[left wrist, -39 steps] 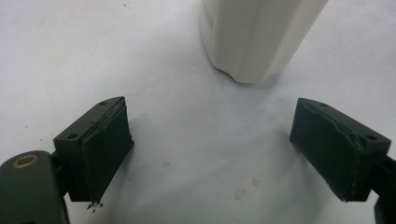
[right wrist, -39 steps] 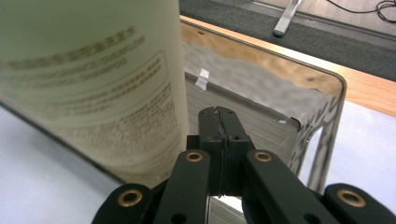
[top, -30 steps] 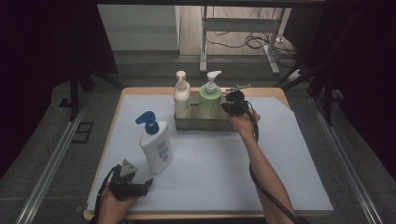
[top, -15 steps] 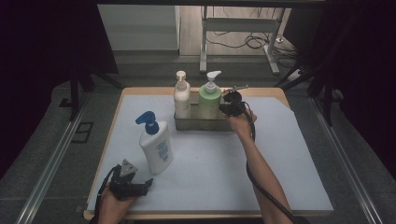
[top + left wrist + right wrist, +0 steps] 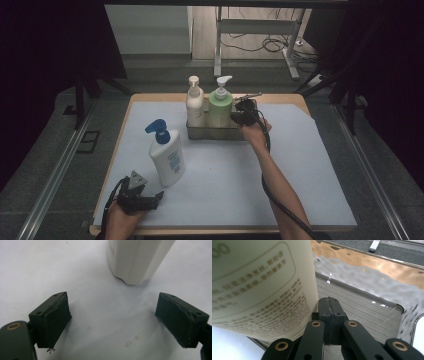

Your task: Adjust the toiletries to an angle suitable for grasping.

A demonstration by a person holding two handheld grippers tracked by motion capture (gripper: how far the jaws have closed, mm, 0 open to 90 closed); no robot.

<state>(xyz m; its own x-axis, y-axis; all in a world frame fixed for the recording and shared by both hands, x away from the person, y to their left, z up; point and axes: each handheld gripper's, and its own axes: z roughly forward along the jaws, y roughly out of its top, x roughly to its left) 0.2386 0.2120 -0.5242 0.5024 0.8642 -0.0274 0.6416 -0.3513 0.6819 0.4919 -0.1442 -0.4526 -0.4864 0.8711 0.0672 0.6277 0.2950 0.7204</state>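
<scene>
— Two sets of jaws, two different stories. The right gripper (image 5: 329, 307) has its black jaws pressed flat together with nothing between them, and its tip sits just beside the pale green pump bottle with printed text (image 5: 259, 287), inside the shallow grey metal tray (image 5: 372, 315).

— And the left?

— The left gripper (image 5: 112, 315) has its jaws spread wide and empty, hovering low over the light grey mat (image 5: 37, 270), with the base of the white lotion bottle with a blue pump (image 5: 137, 262) just ahead of them and apart from both pads.

— So which step is this?

— I'd judge the right hand is nudging or steadying the green bottle in the tray, next to the cream-white pump bottle (image 5: 194, 102) that stands at its other side. Whether the closed tip actually touches the green bottle is hard to tell; the close view is too tight.

— Next move?

— Probably the white bottle with the blue pump (image 5: 166, 155), standing upright on the mat and well apart from the tray. The left jaws would need to slide forward around its base, close squarely and keep it upright.
</scene>
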